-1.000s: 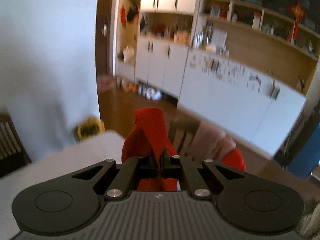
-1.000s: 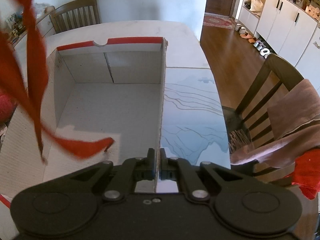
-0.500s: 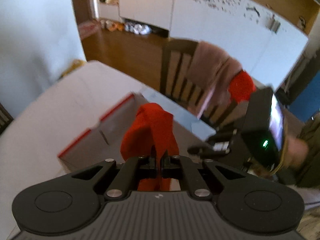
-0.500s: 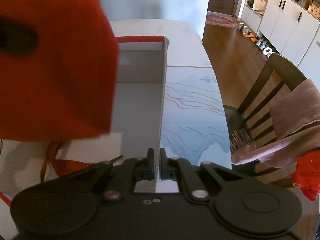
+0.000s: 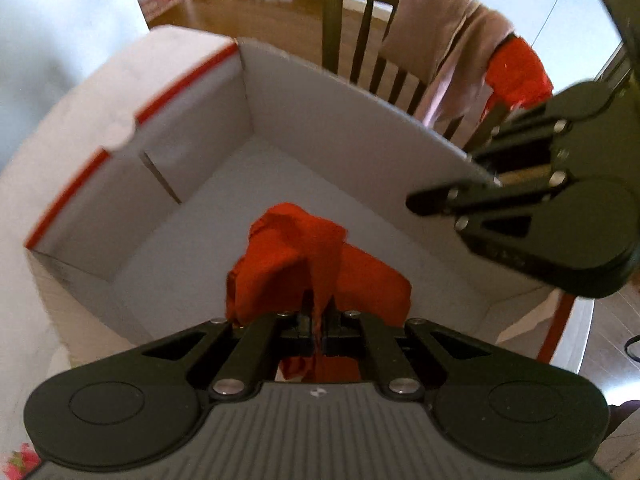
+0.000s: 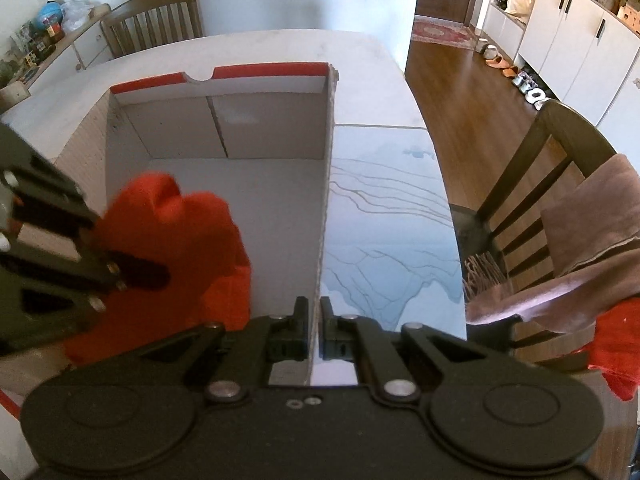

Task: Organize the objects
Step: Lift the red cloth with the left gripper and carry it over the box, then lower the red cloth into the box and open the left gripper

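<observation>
The red cloth [image 5: 320, 264] is a soft, crumpled bundle of plain bright fabric, folded over itself in loose humps. It hangs inside the open cardboard box [image 5: 352, 120], low over the pale floor near its middle. The left gripper [image 5: 319, 330] pinches a narrow fold of it, fingers together on the fabric. The right gripper [image 6: 315, 334] has its fingers clamped on the box's side wall at the upper edge. The box, red-trimmed along its far rim, sits on the white table [image 6: 280, 46], beside a blue-veined panel [image 6: 384, 232].
</observation>
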A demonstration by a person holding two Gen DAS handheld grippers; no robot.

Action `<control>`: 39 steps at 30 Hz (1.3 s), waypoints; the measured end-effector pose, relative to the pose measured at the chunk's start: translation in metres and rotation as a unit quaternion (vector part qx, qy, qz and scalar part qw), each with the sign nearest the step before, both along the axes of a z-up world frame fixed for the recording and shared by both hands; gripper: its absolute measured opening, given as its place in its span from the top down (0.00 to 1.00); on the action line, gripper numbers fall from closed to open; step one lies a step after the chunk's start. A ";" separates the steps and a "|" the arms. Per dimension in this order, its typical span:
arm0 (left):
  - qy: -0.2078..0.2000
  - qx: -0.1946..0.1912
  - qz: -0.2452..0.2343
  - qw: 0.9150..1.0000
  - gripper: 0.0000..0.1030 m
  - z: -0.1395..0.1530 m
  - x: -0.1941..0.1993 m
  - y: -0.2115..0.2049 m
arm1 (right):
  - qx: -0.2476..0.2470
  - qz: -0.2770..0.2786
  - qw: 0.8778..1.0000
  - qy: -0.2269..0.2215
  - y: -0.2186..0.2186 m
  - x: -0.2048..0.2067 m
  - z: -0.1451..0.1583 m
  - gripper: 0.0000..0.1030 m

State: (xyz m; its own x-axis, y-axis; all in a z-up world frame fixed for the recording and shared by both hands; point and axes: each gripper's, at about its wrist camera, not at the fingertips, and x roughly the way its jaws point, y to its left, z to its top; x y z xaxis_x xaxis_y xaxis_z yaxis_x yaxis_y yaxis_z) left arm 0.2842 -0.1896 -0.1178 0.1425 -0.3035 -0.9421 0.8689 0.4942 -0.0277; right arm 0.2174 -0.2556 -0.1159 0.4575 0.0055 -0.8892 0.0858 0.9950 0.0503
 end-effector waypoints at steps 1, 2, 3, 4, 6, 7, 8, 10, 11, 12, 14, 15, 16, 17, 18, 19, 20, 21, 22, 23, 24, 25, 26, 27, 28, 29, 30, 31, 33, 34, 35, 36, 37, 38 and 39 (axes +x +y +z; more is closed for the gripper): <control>0.001 0.004 -0.001 1.000 0.98 -0.004 0.000 0.000 | 0.000 0.000 1.000 0.001 0.000 0.000 0.000 0.96; 0.001 0.008 -0.001 1.000 0.98 -0.007 -0.001 0.000 | 0.001 0.000 1.000 0.001 0.000 0.000 0.000 0.96; 0.003 0.010 -0.003 1.000 0.98 -0.011 -0.001 -0.001 | 0.001 0.001 1.000 0.002 0.000 0.001 0.001 0.96; 0.003 0.012 -0.003 1.000 0.98 -0.015 0.000 -0.002 | 0.001 0.001 1.000 0.003 -0.001 0.001 0.001 0.96; 0.005 0.014 -0.006 1.000 0.98 -0.018 -0.001 -0.003 | 0.001 0.001 1.000 0.004 -0.001 0.001 0.000 0.96; 0.004 0.017 -0.006 1.000 0.98 -0.020 -0.001 -0.003 | 0.001 0.002 1.000 0.005 0.000 0.002 0.000 0.96; 0.002 0.019 -0.007 1.000 0.98 -0.020 -0.002 -0.004 | 0.001 0.002 1.000 0.005 0.000 0.002 0.000 0.96; -0.002 0.024 -0.010 1.000 0.98 -0.022 -0.004 -0.006 | 0.000 0.002 1.000 0.006 0.000 0.002 0.000 0.96; -0.005 0.027 -0.011 1.000 0.98 -0.023 -0.005 -0.007 | 0.000 0.002 1.000 0.006 0.000 0.002 0.000 0.96; -0.008 0.029 -0.010 1.000 0.98 -0.023 -0.005 -0.007 | 0.001 0.001 1.000 0.006 0.000 0.002 0.000 0.96; -0.006 0.030 -0.005 1.000 0.97 -0.023 -0.006 -0.007 | 0.001 0.001 1.000 0.006 0.000 0.002 0.000 0.96; -0.006 0.029 -0.001 1.000 0.96 -0.024 -0.007 -0.007 | 0.001 0.001 1.000 0.006 0.000 0.002 0.000 0.96; -0.006 0.029 0.003 1.000 0.96 -0.025 -0.007 -0.006 | 0.001 0.000 1.000 0.006 0.000 0.002 0.000 0.96; -0.006 0.029 0.005 1.000 0.96 -0.025 -0.007 -0.005 | 0.001 0.000 1.000 0.006 0.000 0.002 0.001 0.96; -0.009 0.028 0.007 1.000 0.96 -0.025 -0.007 -0.005 | 0.001 -0.001 1.000 0.006 0.000 0.002 0.000 0.96; -0.013 0.029 0.009 0.999 0.96 -0.022 -0.009 -0.003 | 0.000 -0.001 1.000 0.006 0.000 0.003 0.000 0.96; -0.016 0.031 0.013 0.999 0.96 -0.020 -0.010 -0.001 | 0.000 0.000 1.000 0.006 0.000 0.003 0.000 0.96; -0.018 0.030 0.016 0.999 0.96 -0.019 -0.011 -0.001 | 0.000 0.000 1.000 0.006 0.000 0.002 0.000 0.96; -0.018 0.028 0.017 0.999 0.96 -0.018 -0.011 0.000 | 0.000 0.000 1.000 0.007 0.000 0.002 0.000 0.96; -0.018 0.026 0.019 0.999 0.96 -0.017 -0.011 0.001 | -0.001 0.000 1.000 0.007 0.000 0.002 0.000 0.96; -0.019 0.025 0.021 0.999 0.96 -0.016 -0.012 0.001 | -0.001 0.001 1.000 0.007 0.000 0.003 0.000 0.96; -0.020 0.023 0.021 0.999 0.96 -0.014 -0.013 0.002 | -0.001 0.001 1.000 0.007 0.000 0.002 0.000 0.96; -0.019 0.021 0.022 0.999 0.95 -0.012 -0.014 0.003 | -0.001 0.001 1.000 0.007 0.000 0.003 0.000 0.96; -0.020 0.020 0.024 0.999 0.95 -0.010 -0.014 0.004 | -0.001 0.001 1.000 0.007 0.000 0.002 0.000 0.96; -0.020 0.019 0.027 0.999 0.94 -0.009 -0.014 0.006 | -0.002 0.002 1.000 0.007 0.000 0.003 0.000 0.96; -0.019 0.018 0.029 0.999 0.94 -0.007 -0.015 0.006 | -0.003 0.002 1.000 0.007 0.000 0.002 0.000 0.96; -0.020 0.016 0.029 0.999 0.92 -0.005 -0.014 0.007 | -0.003 0.002 1.000 0.008 0.001 0.003 0.000 0.96; -0.023 0.014 0.030 0.999 0.88 -0.004 -0.014 0.008 | -0.004 0.003 1.000 0.008 0.001 0.003 0.000 0.96; -0.030 0.009 0.030 0.999 0.72 0.000 -0.015 0.009 | -0.006 0.003 1.000 0.008 0.001 0.003 0.000 0.96; -0.030 0.003 0.033 0.999 0.58 0.003 -0.015 0.011 | -0.007 0.003 1.000 0.008 0.002 0.003 0.000 0.96; -0.032 -0.003 0.036 0.999 0.51 0.006 -0.015 0.012 | -0.007 0.003 1.000 0.009 0.002 0.004 0.000 0.96; -0.034 -0.010 0.039 0.999 0.44 0.010 -0.015 0.014 | -0.008 0.003 1.000 0.009 0.002 0.004 0.000 0.96; -0.033 -0.015 0.043 0.998 0.44 0.013 -0.014 0.016 | -0.008 0.003 1.000 0.009 0.002 0.004 -0.001 0.96; -0.031 -0.020 0.044 0.998 0.44 0.016 -0.014 0.017 | -0.008 0.003 1.000 0.009 0.002 0.004 -0.001 0.96; -0.031 -0.026 0.045 0.998 0.44 0.020 -0.014 0.019 | -0.008 0.003 1.000 0.010 0.002 0.004 -0.001 0.96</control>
